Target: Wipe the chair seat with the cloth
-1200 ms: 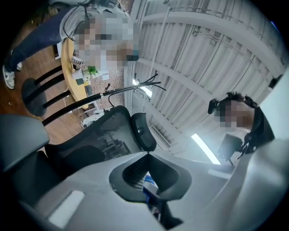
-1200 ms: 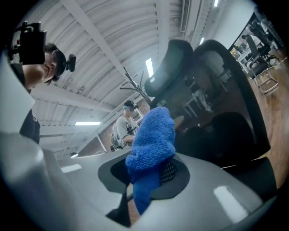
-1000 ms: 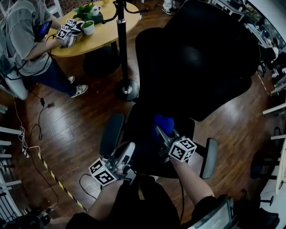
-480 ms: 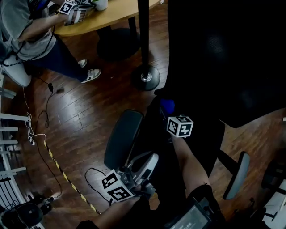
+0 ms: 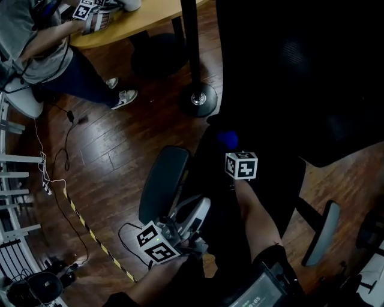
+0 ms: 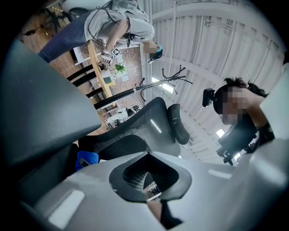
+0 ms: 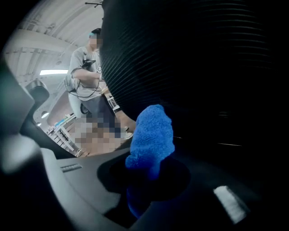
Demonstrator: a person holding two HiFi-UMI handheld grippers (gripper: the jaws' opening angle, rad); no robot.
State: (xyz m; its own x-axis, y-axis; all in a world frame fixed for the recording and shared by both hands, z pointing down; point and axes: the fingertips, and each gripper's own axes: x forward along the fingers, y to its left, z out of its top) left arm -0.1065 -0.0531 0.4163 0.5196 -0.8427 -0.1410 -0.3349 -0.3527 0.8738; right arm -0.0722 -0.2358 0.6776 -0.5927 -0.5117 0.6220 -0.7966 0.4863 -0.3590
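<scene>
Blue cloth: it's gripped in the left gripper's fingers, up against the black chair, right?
Not quite: the blue cloth is gripped in the right gripper, not the left. The right gripper view shows it bunched between that gripper's fingers, up against the black chair. The left gripper view shows the left gripper holding nothing.

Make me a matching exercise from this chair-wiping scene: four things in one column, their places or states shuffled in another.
Things:
1. blue cloth
2. left gripper
3. chair armrest
4. round stand base

Places or states:
A. on the wood floor near the table
B. shut, with nothing between its jaws
C. pinched in the right gripper
D. dark pad just ahead of the left gripper

Pairs: 1-C, 2-B, 3-D, 4-A
</scene>
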